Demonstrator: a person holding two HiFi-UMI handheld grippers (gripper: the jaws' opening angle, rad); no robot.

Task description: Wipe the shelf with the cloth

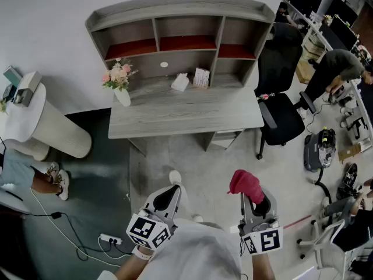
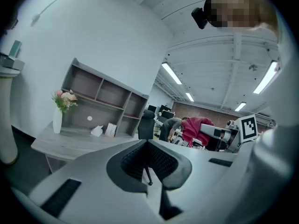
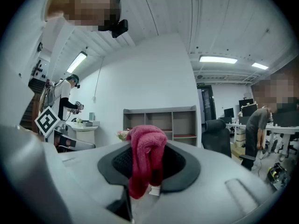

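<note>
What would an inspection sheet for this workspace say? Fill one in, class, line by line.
Surface: grey desk, bare at the front; shelf stands at its back.
Job's things: red cloth in the right tool, away from the shelf.
Clutter: flower vase, crumpled white item and small box on the desk.
Tools: left tool shut, empty; right tool shut on cloth.
Cables: power strip and leads on the floor, left.
Surroundings: black chair beside the desk; person bent over, far right.
</note>
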